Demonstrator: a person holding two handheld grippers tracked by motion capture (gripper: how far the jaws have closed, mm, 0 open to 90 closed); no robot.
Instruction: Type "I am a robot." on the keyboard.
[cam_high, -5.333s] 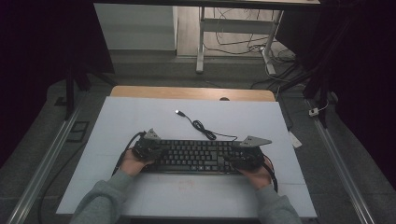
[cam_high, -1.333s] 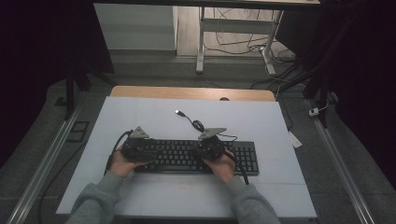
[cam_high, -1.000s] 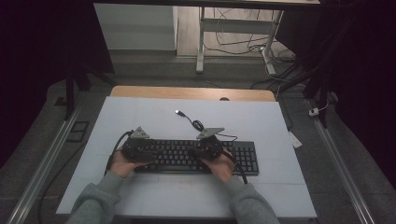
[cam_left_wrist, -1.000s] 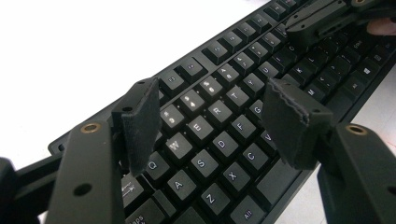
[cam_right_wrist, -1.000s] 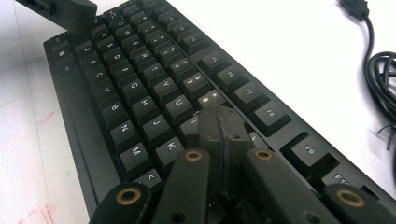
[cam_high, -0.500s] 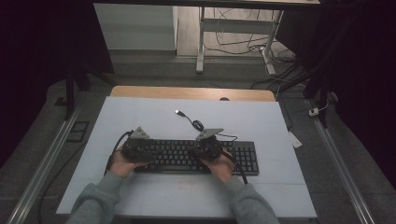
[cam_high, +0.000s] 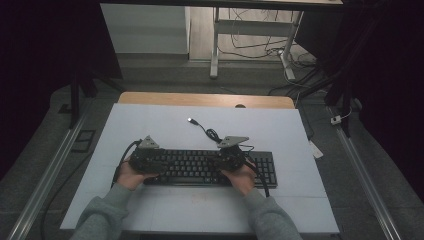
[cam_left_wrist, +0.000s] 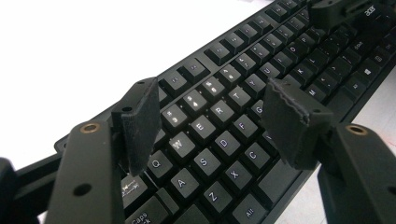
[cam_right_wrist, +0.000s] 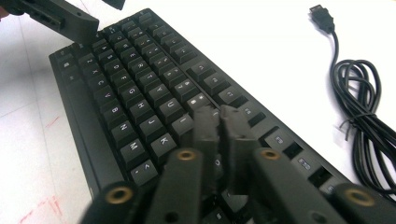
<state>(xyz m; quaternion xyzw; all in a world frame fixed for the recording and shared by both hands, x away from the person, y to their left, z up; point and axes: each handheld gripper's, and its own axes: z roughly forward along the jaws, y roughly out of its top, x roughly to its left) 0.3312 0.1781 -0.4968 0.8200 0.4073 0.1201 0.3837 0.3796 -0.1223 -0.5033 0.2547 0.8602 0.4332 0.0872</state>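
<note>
Keyboard (cam_high: 200, 167) lies near the worktop's (cam_high: 150, 115) front edge. Left gripper (cam_left_wrist: 212, 123) hovers spread wide over its left keys; right gripper (cam_right_wrist: 219, 123), jaws nearly together and just easing apart, holds nothing. Coiled cable (cam_high: 210, 134) lies behind.

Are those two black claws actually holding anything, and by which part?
Nothing is held. The left gripper hovers open over the keyboard. The right gripper, jaws nearly together and just opening, has nothing between them.
</note>
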